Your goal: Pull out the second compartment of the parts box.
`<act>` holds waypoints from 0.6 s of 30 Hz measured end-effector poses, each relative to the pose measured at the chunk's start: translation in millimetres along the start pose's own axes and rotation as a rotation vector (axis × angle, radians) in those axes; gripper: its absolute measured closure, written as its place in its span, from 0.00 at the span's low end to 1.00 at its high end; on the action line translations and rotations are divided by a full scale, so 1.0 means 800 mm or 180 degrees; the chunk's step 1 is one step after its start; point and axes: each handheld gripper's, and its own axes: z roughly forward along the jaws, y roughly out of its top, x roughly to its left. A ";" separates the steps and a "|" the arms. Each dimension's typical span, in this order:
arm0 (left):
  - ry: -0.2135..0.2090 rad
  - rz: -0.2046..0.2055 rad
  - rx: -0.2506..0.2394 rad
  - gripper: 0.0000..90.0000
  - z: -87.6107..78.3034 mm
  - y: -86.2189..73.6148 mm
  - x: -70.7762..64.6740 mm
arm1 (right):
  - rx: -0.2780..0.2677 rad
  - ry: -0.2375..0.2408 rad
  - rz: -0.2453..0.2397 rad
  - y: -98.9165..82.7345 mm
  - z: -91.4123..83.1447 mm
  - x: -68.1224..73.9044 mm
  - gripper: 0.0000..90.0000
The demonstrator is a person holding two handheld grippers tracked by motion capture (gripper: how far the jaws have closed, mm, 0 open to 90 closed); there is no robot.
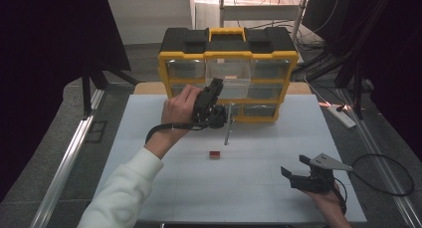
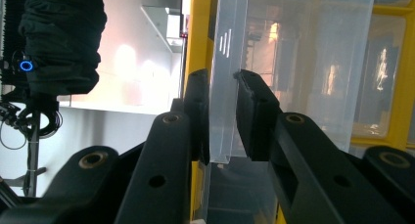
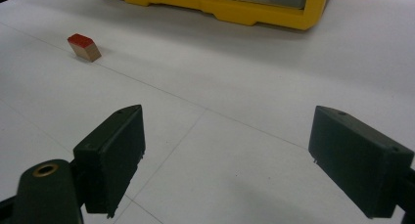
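While the left gripper (image 1: pixel 213 101) sits up at the far side of the table (image 1: pixel 149 188), its jaws are clamped narrow on the front wall of a clear plastic drawer (image 2: pixel 274 62). That drawer is pulled partway out of the yellow and black organizer (image 1: pixel 227 54), middle column. In the left gripper view one pad sits on each side of the thin clear wall, both touching it. Drawer looks empty from above, though glare makes that hard to confirm.

Left hand (image 1: pixel 177 111) wraps the gripper body, white sleeve (image 1: pixel 122 188) coming in from the near left. Cable loops off the gripper toward the near left.

Right gripper (image 1: pixel 293 171) is at the near right of the table, well apart from the organizer. Its jaws stand wide, nothing between them; the right gripper view shows bare white tabletop in the gap. Grey three-cornered plate on top, cable trailing off to the right.

Small block (image 1: pixel 214 154), red on top with a wood-coloured side, lies on the table about centre, between the two grippers and touching neither. In the right gripper view it is far left of the jaws.

Thin metal rod (image 1: pixel 228 124) stands or leans just right of the left gripper, in front of the organizer's bottom row; cannot tell which from this angle.

Organizer sits at the far edge of the table, handle on top, remaining drawers closed.
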 end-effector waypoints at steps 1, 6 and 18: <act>-0.0002 0.0004 -0.0004 0.84 0.000 0.000 0.000 | -0.0003 0.0000 0.0002 0.000 0.000 0.000 0.16; -0.0016 -0.0038 -0.0023 0.81 0.001 0.000 0.000 | -0.0002 -0.0001 -0.0003 0.000 0.000 0.000 0.16; -0.0084 -0.0238 -0.0038 0.63 -0.001 -0.003 0.006 | 0.0006 -0.0004 -0.0002 0.000 0.000 0.000 0.16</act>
